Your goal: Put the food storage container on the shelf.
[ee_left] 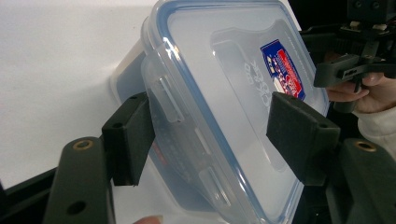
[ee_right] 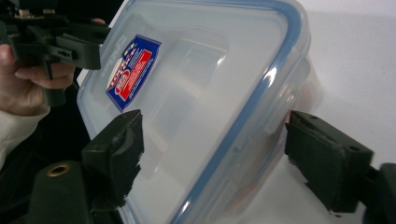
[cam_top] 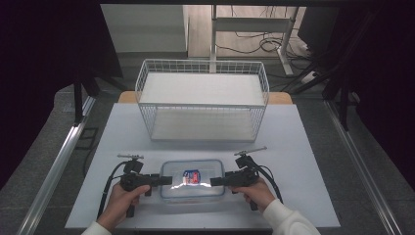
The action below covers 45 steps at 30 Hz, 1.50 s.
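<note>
A clear plastic container with a blue-rimmed lid and a red-and-blue label lies flat on the white table near the front edge. My left gripper reaches in from the left and grips its left end. In the left gripper view, one pad sits against the side latch and the other on the lid. My right gripper comes in from the right. In the right gripper view, its jaws straddle the container's right end, with a sliver of table between the outer pad and the container's side.
A white wire basket stands empty behind the container, at the middle of the table. Metal rails run along both sides of the table. A desk frame and cables lie on the floor beyond.
</note>
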Available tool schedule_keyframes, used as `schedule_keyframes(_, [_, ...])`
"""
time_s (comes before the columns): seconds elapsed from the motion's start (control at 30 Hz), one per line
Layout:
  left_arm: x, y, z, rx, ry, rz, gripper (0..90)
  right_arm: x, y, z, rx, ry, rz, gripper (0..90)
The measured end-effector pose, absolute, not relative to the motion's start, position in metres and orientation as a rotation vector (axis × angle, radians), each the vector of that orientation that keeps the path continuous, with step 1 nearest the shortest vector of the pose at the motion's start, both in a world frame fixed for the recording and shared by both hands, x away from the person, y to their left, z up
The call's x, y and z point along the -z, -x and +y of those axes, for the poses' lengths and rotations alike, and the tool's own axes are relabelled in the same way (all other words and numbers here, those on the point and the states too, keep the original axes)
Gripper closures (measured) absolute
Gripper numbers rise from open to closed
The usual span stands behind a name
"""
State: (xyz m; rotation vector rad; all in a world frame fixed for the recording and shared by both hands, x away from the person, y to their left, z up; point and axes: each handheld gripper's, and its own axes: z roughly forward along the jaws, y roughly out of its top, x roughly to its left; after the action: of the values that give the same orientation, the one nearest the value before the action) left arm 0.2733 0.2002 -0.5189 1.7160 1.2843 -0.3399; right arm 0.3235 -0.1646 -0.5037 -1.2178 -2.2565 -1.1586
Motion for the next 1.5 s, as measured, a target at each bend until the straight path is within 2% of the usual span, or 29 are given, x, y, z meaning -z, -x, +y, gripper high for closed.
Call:
schedule_keyframes(0.1, [0.519,-0.273,0.200,0.335,-1.718,1.287,32.7,0.500,-0.323,-0.169,1.146,1.211,-2.250,30.0])
schedule_keyframes(0.5, [0.514,-0.264,0.200,0.290,-1.715,1.269,36.2,0.498,-0.319,-0.176,1.176,1.260,-2.192,40.1])
schedule_keyframes(0.8, [0.505,-0.245,0.200,0.223,-1.706,1.244,43.0,0.489,-0.298,-0.181,1.263,1.264,-2.215,48.5])
schedule_keyframes(1.5, [0.494,-0.238,0.198,0.174,-1.747,1.219,45.5,0.481,-0.286,-0.181,1.314,1.297,-2.231,51.8])
